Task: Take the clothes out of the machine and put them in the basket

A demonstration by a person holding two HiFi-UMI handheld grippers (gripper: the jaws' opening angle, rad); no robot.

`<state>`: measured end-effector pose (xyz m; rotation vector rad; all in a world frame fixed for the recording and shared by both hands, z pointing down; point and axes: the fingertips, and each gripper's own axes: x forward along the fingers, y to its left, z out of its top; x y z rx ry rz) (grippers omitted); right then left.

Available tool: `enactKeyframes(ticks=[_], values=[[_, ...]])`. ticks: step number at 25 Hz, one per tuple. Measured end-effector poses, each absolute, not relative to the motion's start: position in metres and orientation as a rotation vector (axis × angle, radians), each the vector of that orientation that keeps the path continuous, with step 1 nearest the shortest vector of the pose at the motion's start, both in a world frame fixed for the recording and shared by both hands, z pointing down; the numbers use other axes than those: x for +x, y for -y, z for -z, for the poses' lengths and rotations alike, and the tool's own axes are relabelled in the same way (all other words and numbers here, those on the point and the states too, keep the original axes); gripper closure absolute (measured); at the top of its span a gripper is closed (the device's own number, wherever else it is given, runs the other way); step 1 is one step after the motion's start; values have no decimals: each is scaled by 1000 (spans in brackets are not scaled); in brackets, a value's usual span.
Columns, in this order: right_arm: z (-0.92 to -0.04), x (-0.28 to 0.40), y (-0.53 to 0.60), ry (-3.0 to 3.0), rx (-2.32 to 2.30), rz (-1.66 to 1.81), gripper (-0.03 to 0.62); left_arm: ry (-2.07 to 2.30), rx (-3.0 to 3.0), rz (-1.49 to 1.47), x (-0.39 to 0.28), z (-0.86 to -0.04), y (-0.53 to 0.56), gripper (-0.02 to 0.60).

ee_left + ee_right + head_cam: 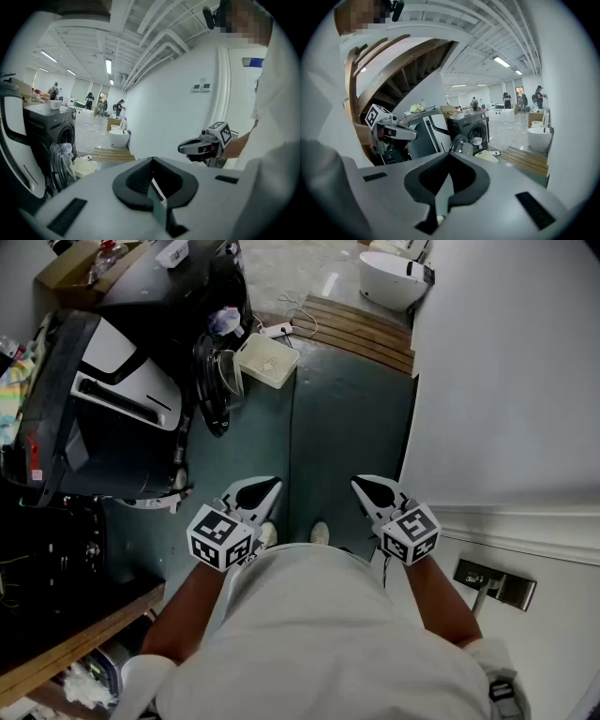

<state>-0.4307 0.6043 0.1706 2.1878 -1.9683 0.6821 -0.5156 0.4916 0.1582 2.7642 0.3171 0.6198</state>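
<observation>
Nearest: we hold the left gripper [267, 488] and the right gripper [366, 486] side by side over the grey-green floor [337, 418]. Both tilt forward and down, each with its jaws pressed together and nothing between them. The head view shows them only from above; each gripper view looks along its own closed, empty jaws.

Next: a white basket [267, 360] stands on the floor just beside the machine's open door [214, 381].

Washing machine [159, 282]: its front faces the open floor. The head view gives its dark top, the gripper views its round mouth.

Clothes [476, 139]: a pale bundle sits in that mouth.

Room: we have an open lane of floor between the machine and the white wall [506, 381], with a wooden platform [361, 329] beyond.
</observation>
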Motion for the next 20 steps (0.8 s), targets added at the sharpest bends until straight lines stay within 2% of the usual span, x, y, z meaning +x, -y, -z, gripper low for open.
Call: enactKeyframes(ticks=[12, 18, 20], values=[[-167, -375, -610, 2096, 2209, -630, 592, -278, 2783, -672, -477, -157, -545, 583], [-182, -372, -602, 2123, 2188, -658, 447, -301, 2768, -703, -463, -163, -559, 583], [-187, -368, -599, 2121, 2179, -667, 433, -308, 2761, -715, -460, -166, -554, 583]])
